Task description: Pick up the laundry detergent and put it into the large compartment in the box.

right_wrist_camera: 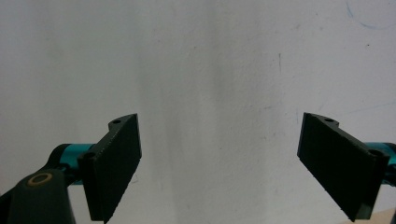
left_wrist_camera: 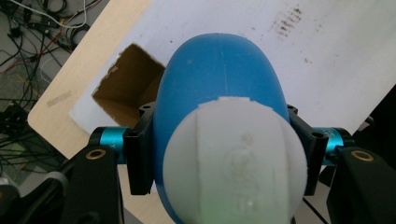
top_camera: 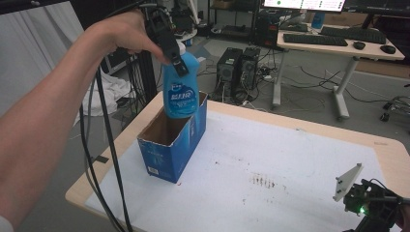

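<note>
The left tool [top_camera: 180,65] grips the upright bottle [top_camera: 180,92] near its cap, right above the open box [top_camera: 169,145]; the right tool [right_wrist_camera: 219,163] waits open, holding nothing.

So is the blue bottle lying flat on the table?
No, the left tool holds the bottle upright over the open box.

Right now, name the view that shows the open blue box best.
High view: the blue box stands whole on the table, bottle above it. The left gripper view catches part of its brown opening behind the bottle.
</note>
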